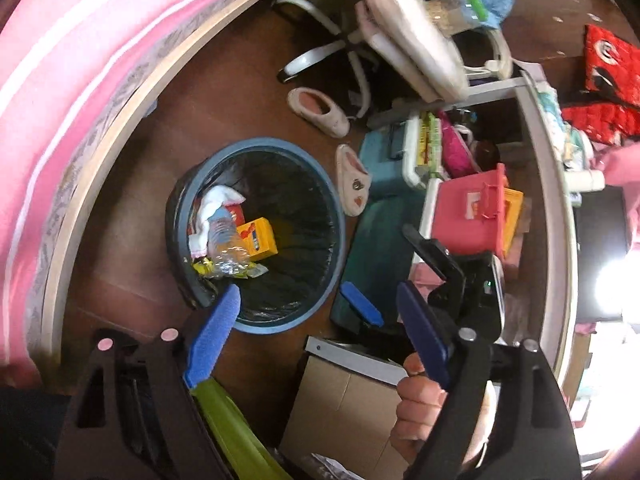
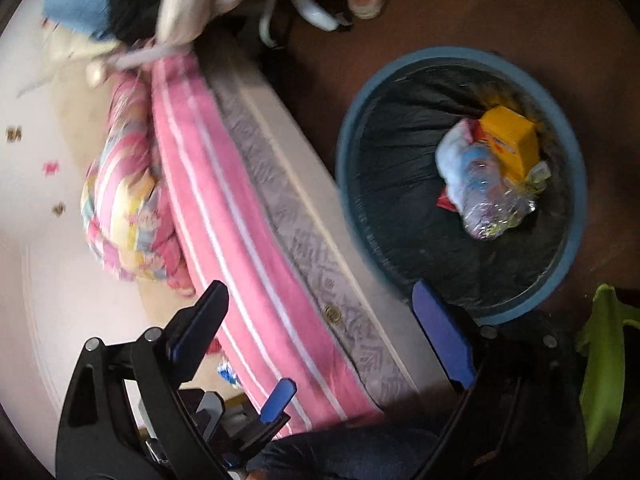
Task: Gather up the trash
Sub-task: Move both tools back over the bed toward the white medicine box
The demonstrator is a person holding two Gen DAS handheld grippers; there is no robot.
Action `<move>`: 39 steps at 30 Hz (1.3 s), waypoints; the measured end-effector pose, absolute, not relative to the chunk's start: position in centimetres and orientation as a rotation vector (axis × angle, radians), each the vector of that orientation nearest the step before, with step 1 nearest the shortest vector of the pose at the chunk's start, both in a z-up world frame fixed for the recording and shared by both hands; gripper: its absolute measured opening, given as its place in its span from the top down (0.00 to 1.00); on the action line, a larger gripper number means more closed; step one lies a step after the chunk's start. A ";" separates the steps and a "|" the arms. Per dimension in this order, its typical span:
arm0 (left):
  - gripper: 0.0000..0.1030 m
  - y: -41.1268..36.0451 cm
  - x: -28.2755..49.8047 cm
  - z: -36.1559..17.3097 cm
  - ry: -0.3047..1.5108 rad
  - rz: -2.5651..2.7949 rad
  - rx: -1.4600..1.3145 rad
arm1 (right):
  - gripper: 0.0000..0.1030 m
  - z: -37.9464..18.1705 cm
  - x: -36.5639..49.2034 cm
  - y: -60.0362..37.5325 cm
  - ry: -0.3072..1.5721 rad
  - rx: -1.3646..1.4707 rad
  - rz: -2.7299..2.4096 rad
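Holding: left tool [image 1: 320, 320] has its blue-padded fingers spread wide, nothing between them; a green sheet [image 1: 236, 436] lies under its left finger.
Right tool [image 2: 320, 328]: fingers likewise spread apart, nothing between them; it hangs over the bed edge, beside the bin.
Bin [image 1: 336, 240]: round, blue rim, black liner, standing on the brown floor next to the pink-striped bed [image 2: 256, 216].
Trash: all lies inside the bin, against one wall.
Bottle [image 1: 226, 240]: crushed clear plastic, lying on its side, long axis running from the bin wall toward the bin's centre; which end is the cap cannot be told.
Carton [image 1: 258, 238]: yellow, lying touching the bottle.
Tissue [image 1: 212, 206]: white, crumpled, beside the bottle.
Slippers [image 1: 320, 112]: two, pale, on the floor near the bin.
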State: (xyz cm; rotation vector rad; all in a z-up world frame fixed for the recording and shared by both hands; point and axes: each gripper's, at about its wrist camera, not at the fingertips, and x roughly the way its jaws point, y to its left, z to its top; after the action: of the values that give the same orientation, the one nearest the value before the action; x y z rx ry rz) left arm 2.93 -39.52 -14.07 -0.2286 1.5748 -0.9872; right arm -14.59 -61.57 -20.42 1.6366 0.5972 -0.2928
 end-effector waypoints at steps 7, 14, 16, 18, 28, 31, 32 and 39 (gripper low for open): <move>0.17 -35.9 2.3 -9.5 1.392 -0.968 -0.244 | 0.10 -13.8 -10.2 -56.1 0.642 1.437 -0.110; 0.15 -28.4 2.2 -4.7 1.183 -0.859 -0.372 | 0.08 -6.9 -6.6 -49.0 0.662 1.160 0.015; 0.15 -25.8 2.3 -3.5 1.139 -0.827 -0.411 | 0.08 -4.8 -5.4 -46.2 0.668 1.065 0.059; 0.15 -23.3 2.5 -2.1 1.092 -0.792 -0.431 | 0.08 -3.1 -4.5 -43.6 0.670 0.986 0.092; 0.14 -11.4 2.5 2.1 0.917 -0.584 -0.396 | 0.08 1.1 -0.3 -31.8 0.686 0.725 0.240; 0.14 -8.3 2.3 2.3 0.875 -0.495 -0.328 | 0.07 1.2 0.7 -28.8 0.696 0.680 0.275; 0.14 -7.4 2.2 2.2 0.866 -0.468 -0.306 | 0.07 1.0 1.2 -27.6 0.706 0.666 0.290; 0.14 -0.6 3.7 0.2 0.856 -0.295 -0.221 | 0.07 -0.4 4.1 -22.6 0.761 0.619 0.345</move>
State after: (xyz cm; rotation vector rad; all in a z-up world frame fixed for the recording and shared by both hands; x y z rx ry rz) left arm 3.72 -0.60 0.15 -0.2207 0.8560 -0.2952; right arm 4.11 -22.55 -0.44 0.6193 0.7610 0.3450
